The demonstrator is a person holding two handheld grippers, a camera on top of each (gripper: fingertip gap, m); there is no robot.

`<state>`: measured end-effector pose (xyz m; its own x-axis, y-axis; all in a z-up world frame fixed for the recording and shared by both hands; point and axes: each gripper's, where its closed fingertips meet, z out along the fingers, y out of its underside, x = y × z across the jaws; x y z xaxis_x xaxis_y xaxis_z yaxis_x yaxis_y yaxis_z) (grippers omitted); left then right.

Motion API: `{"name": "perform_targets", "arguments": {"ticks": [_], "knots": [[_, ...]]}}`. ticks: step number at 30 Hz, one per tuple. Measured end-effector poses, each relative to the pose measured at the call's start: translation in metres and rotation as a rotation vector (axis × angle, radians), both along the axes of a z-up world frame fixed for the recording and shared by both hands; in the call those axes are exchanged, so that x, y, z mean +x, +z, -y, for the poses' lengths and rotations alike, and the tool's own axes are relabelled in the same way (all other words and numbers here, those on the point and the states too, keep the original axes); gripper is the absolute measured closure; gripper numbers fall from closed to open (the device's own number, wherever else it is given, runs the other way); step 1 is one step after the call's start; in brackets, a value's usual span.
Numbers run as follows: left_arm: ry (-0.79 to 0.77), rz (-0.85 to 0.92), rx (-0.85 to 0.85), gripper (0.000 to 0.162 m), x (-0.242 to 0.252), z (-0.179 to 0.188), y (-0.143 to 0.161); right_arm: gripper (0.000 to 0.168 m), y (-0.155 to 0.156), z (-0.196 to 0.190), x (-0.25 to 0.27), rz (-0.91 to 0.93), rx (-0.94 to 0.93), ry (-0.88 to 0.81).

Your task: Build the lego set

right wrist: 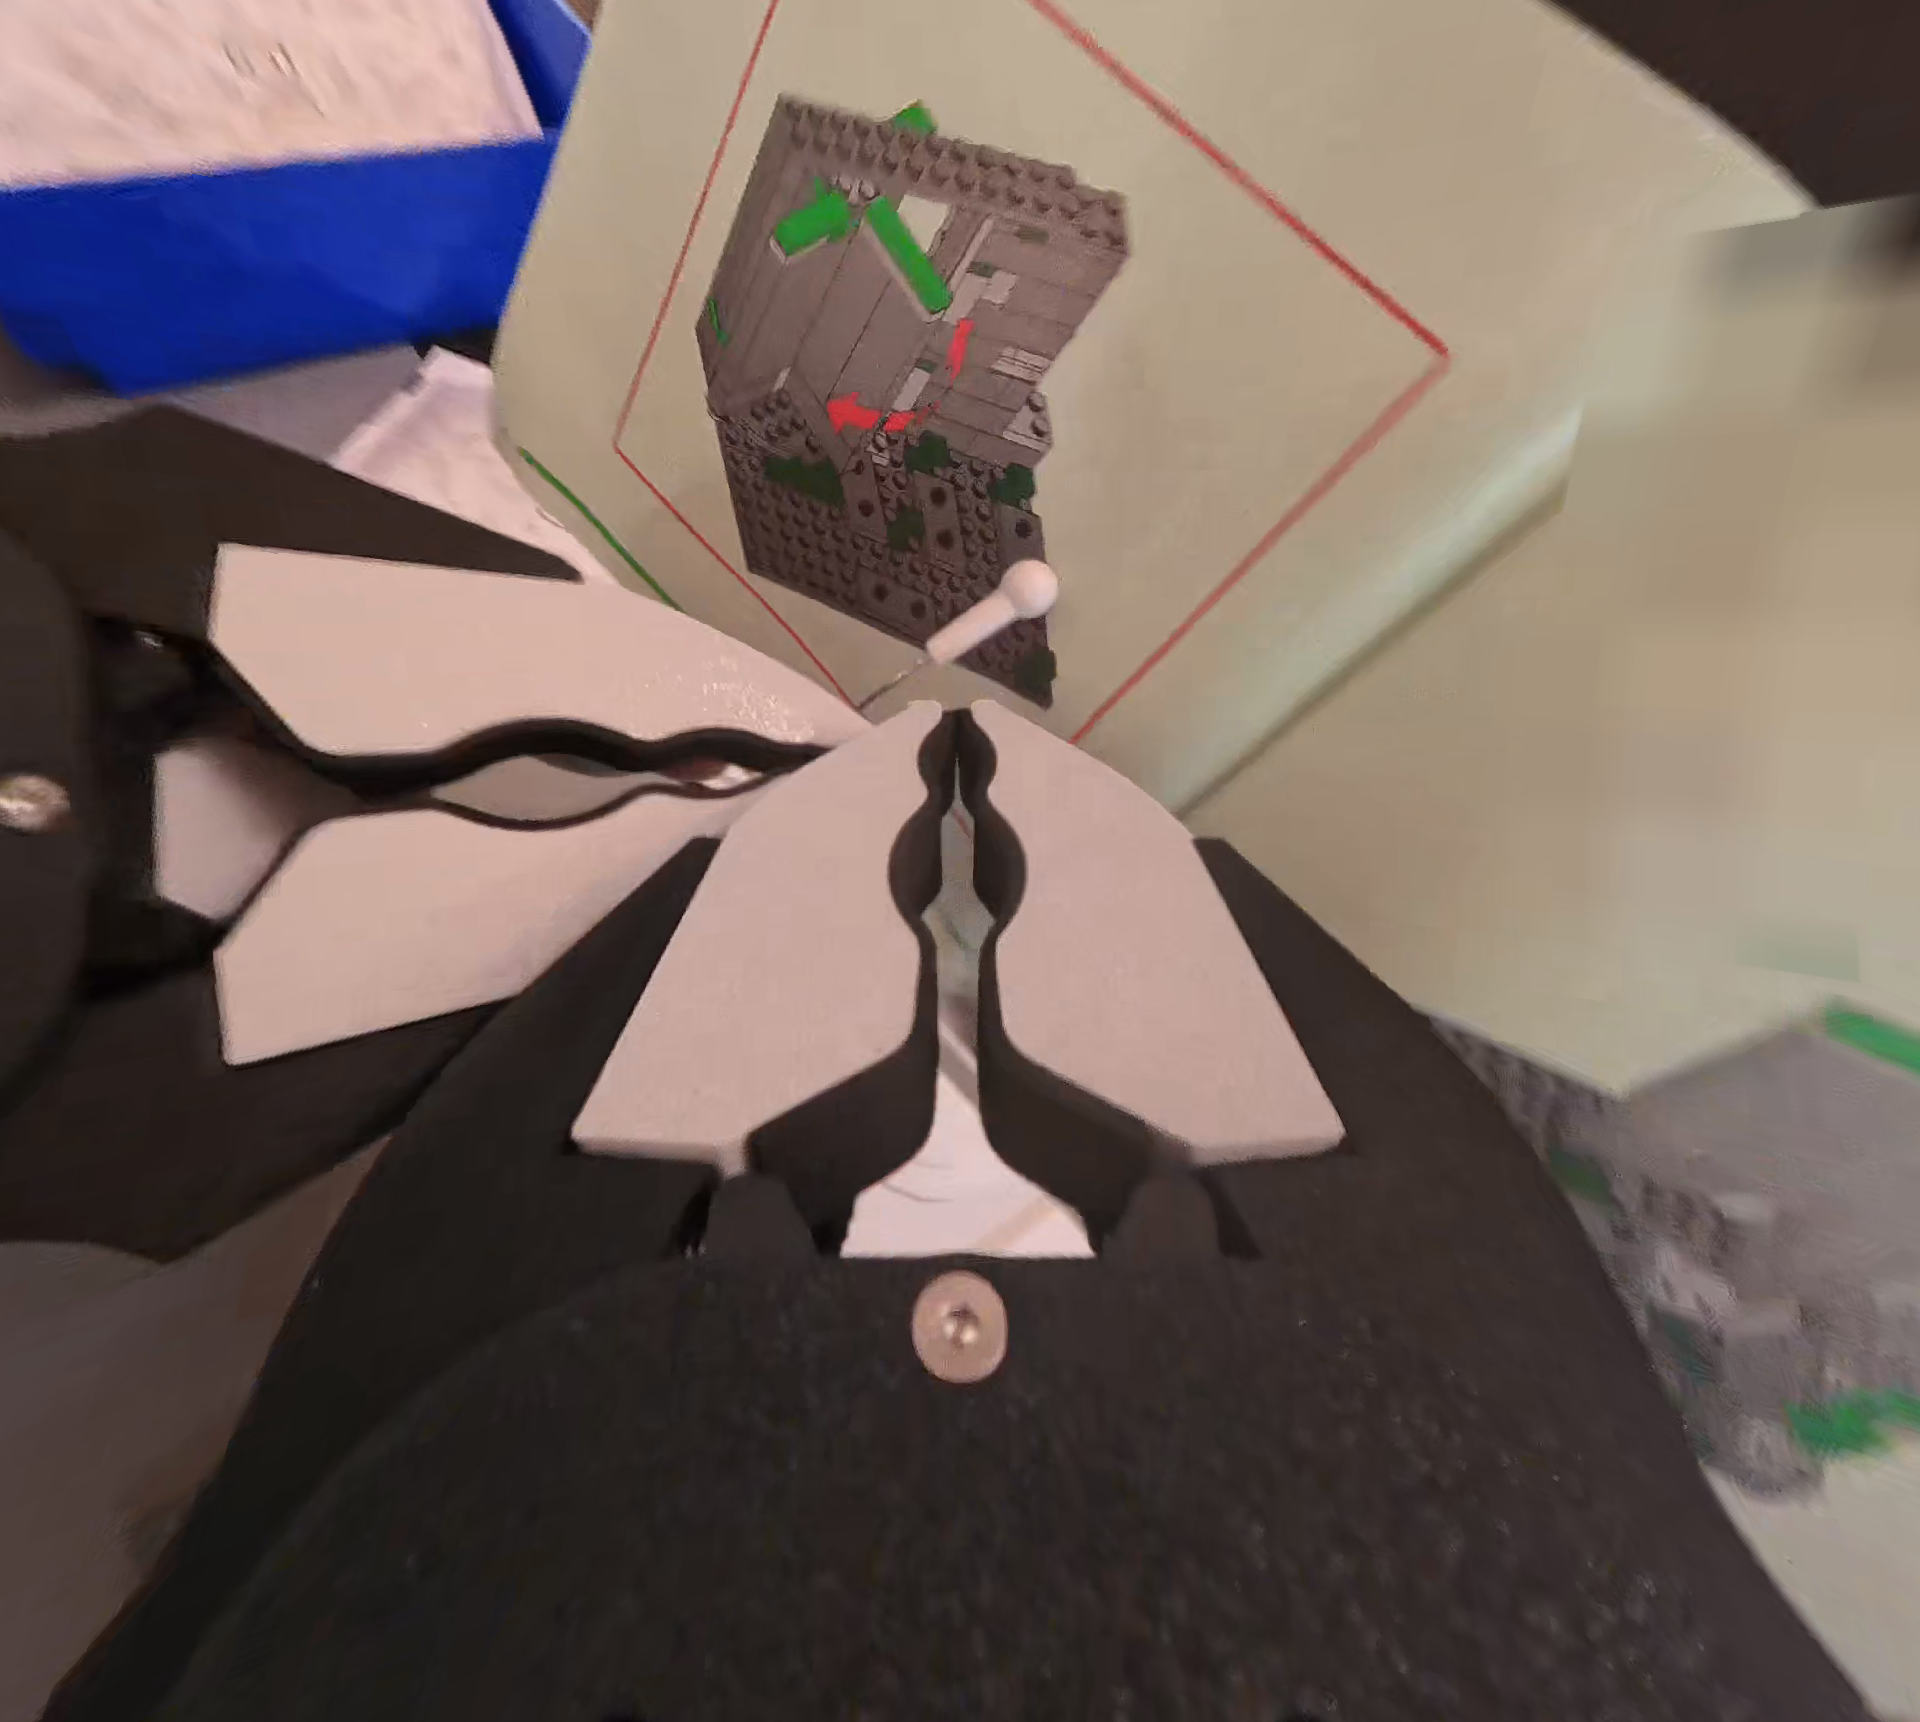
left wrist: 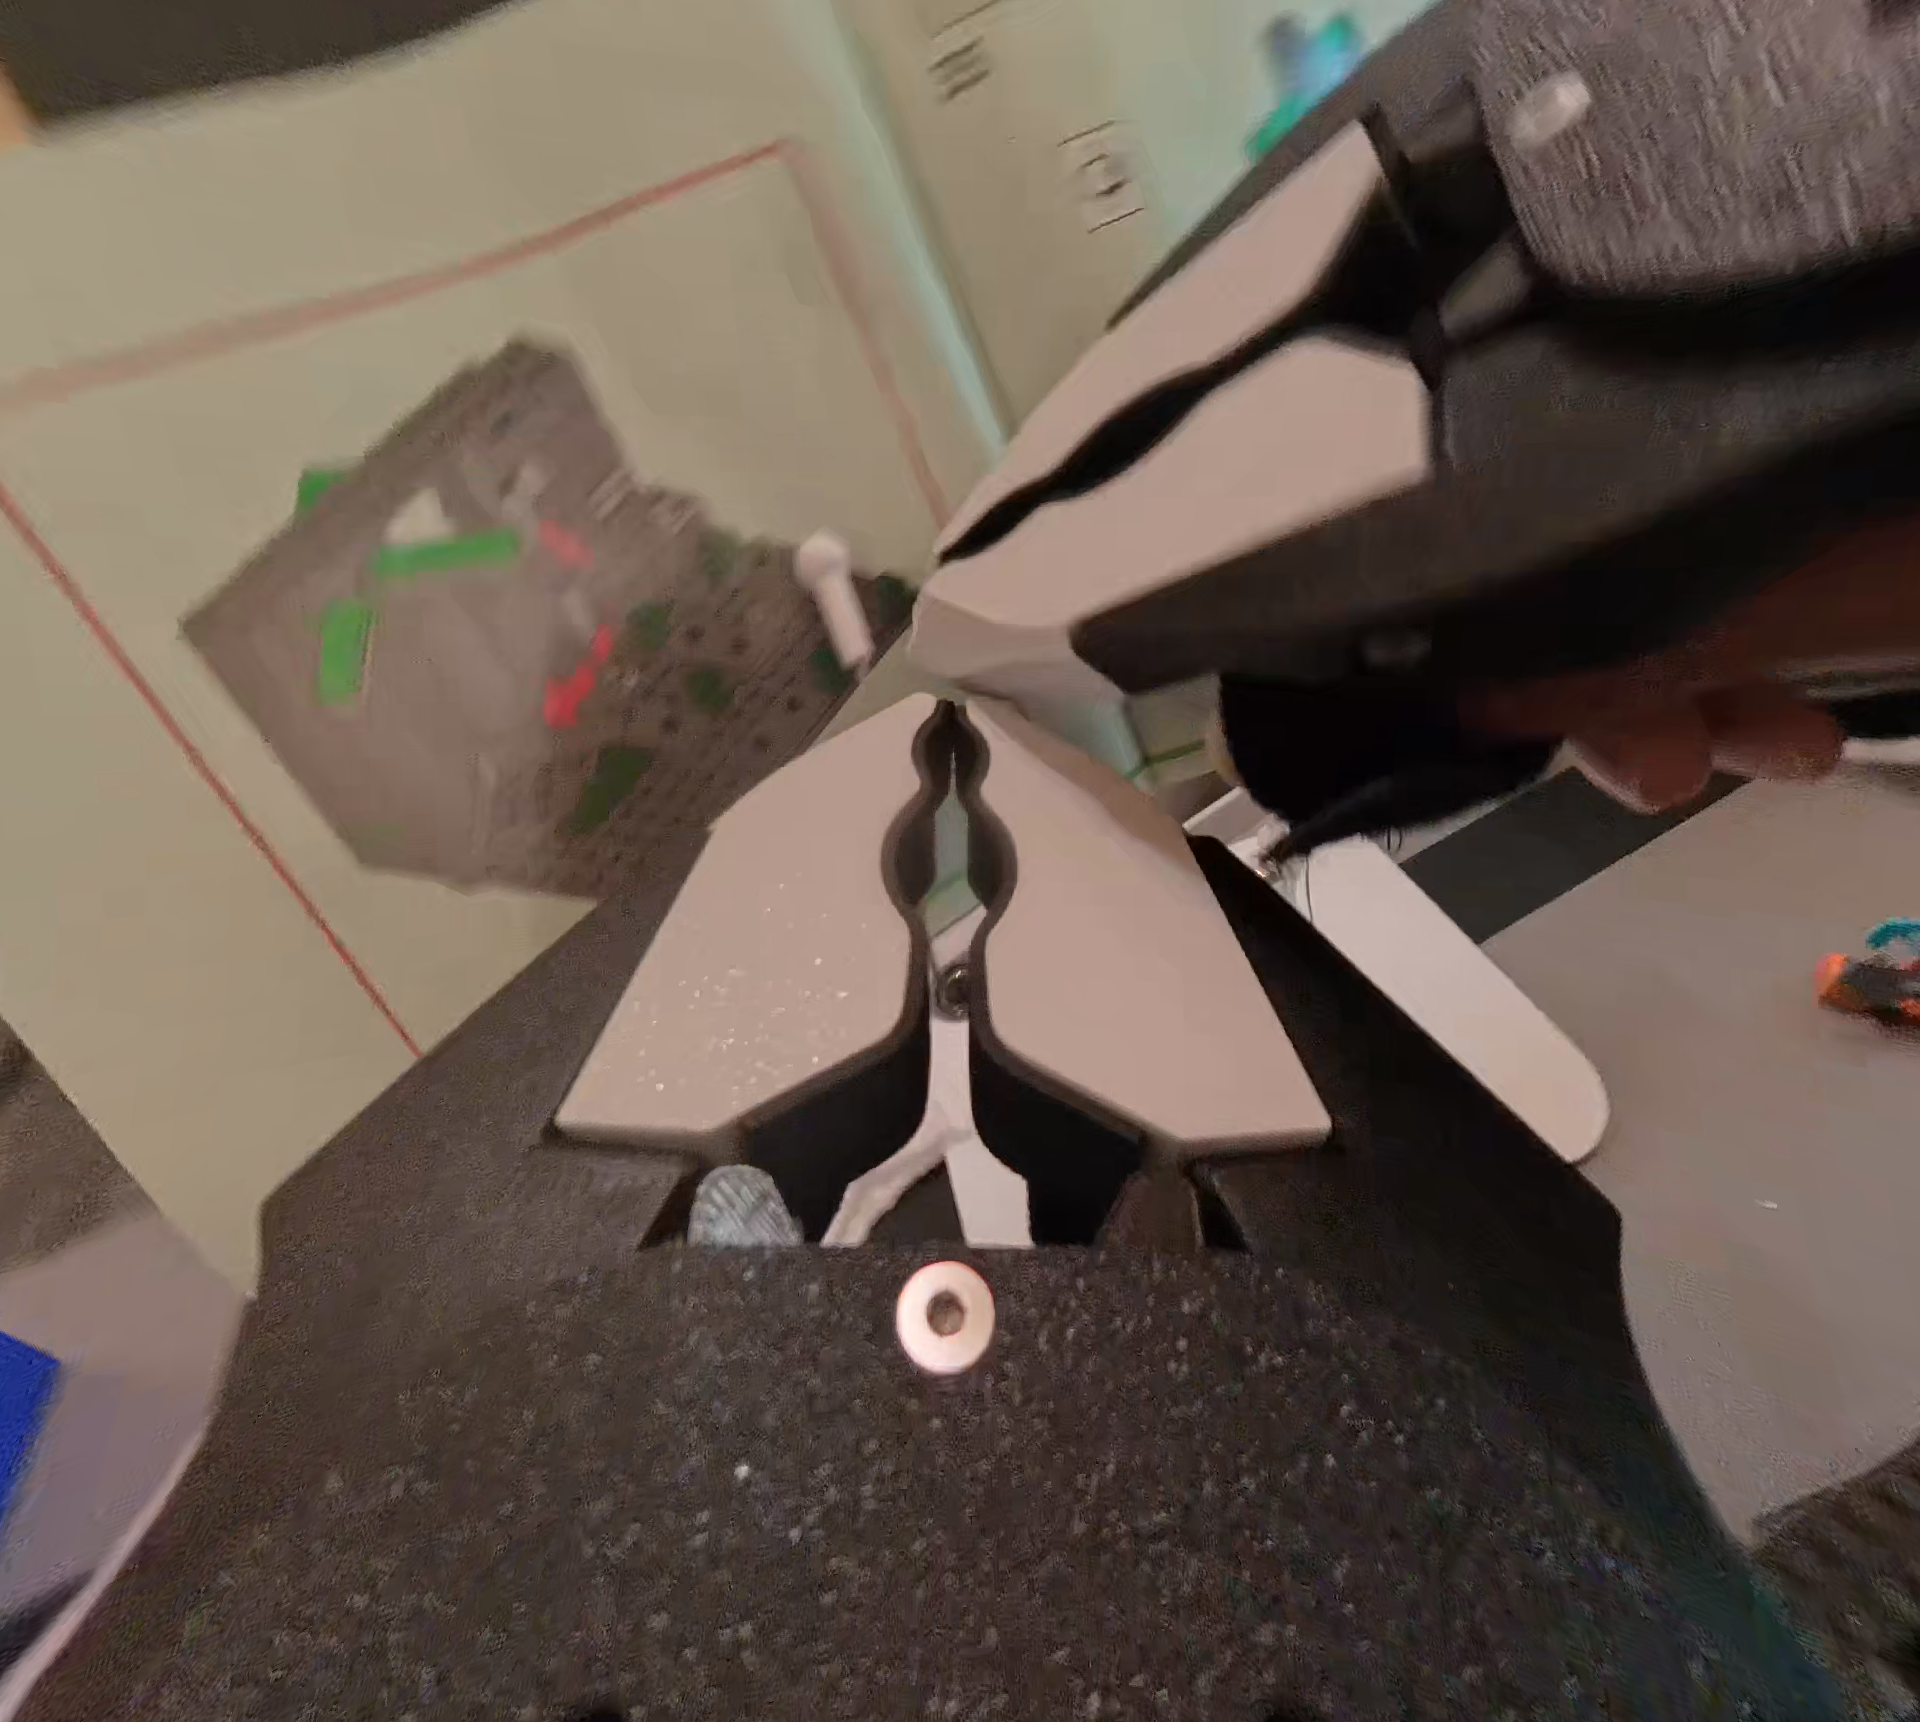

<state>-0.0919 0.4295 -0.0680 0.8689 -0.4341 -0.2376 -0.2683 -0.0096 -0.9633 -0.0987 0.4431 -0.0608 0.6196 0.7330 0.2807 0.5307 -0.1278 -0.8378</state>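
The open instruction booklet (left wrist: 520,270) stands tilted on a white stand (left wrist: 1455,997). Its left page (right wrist: 1247,322) shows a grey build inside a red frame. A white ball-tipped page-holder pin (left wrist: 831,592) on a thin wire lies against that page and also shows in the right wrist view (right wrist: 997,612). My left gripper (left wrist: 945,708) is shut, its tips just below the pin. My right gripper (right wrist: 956,716) is shut too. It comes in from the upper right in the left wrist view (left wrist: 925,612), and its tips almost touch the left gripper's (right wrist: 831,737). I see no brick between either pair of fingers.
A blue box (right wrist: 260,238) with white sheets on it stands to the left of the booklet. A small orange and teal model (left wrist: 1870,981) lies on the grey table at the right. A blurred grey and green build (right wrist: 1766,1309) sits at the lower right. A hand (left wrist: 1662,727) holds the right gripper. My two grippers' fingertips are within a few centimetres of each other.
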Motion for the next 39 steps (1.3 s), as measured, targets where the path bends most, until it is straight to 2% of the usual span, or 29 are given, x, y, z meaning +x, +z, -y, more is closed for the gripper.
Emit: {"name": "perform_targets", "arguments": {"ticks": [2, 4, 7, 9, 14, 18, 22, 27, 30, 39], "knots": [[-0.035, -0.102, 0.031, 0.162, 0.015, 0.004, 0.003, 0.168, 0.011, 0.006, 0.017, -0.068, -0.034, -0.024], [-0.067, -0.195, -0.006, 0.162, 0.026, 0.004, -0.007, 0.168, 0.018, 0.011, 0.036, -0.106, -0.026, -0.046], [-0.029, -0.236, 0.007, 0.162, 0.021, 0.001, -0.011, 0.168, 0.018, 0.023, 0.062, -0.151, -0.029, -0.055], [-0.013, -0.195, 0.065, 0.162, 0.014, 0.01, -0.001, 0.168, 0.013, 0.033, 0.082, -0.145, -0.011, -0.066], [0.001, -0.064, 0.054, 0.161, -0.007, 0.038, -0.003, 0.165, -0.003, 0.056, 0.131, -0.164, 0.115, -0.151], [0.042, 0.03, 0.065, 0.162, -0.025, 0.062, -0.007, 0.164, -0.017, 0.071, 0.169, -0.268, 0.244, -0.31], [0.072, 0.099, 0.052, 0.162, -0.028, 0.086, -0.01, 0.165, -0.034, 0.084, 0.196, -0.415, 0.28, -0.472], [0.102, 0.147, 0.065, 0.162, -0.022, 0.113, -0.004, 0.168, -0.029, 0.105, 0.205, -0.566, 0.286, -0.546], [0.123, 0.172, 0.071, 0.162, -0.023, 0.123, -0.003, 0.168, -0.019, 0.116, 0.197, -0.516, 0.305, -0.52], [0.133, 0.215, 0.064, 0.162, -0.007, 0.119, -0.007, 0.168, -0.002, 0.135, 0.181, -0.513, 0.289, -0.431]]}}
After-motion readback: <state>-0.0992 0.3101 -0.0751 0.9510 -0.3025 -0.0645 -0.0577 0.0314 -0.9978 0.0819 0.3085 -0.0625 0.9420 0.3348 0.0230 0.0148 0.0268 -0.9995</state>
